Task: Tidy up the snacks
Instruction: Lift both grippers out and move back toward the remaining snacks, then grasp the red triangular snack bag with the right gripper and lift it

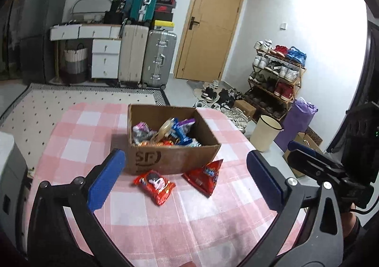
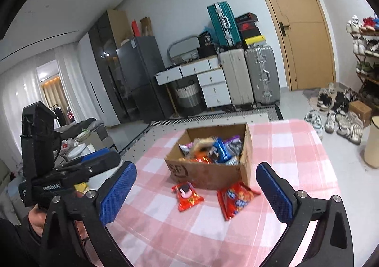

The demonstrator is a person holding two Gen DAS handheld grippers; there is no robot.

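Cardboard box (image 1: pixel 170 155): one, on the checked cloth.
Red snack packets outside the box: two, a cookie packet (image 1: pixel 155 185) and a second red packet (image 1: pixel 205 175).
Snack packets in the box (image 1: pixel 165 131): many, heaped, uncountable.
Grippers: two.
Suitcases: three.

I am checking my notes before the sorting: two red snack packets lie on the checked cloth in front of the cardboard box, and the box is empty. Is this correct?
Not quite: the cardboard box is not empty; it holds many snack packets, as the left wrist view shows. The two red packets do lie on the checked cloth in front of it.

Two snack packets (image 1: pixel 155 187) before box (image 1: pixel 170 157) on table (image 1: pixel 78 146)
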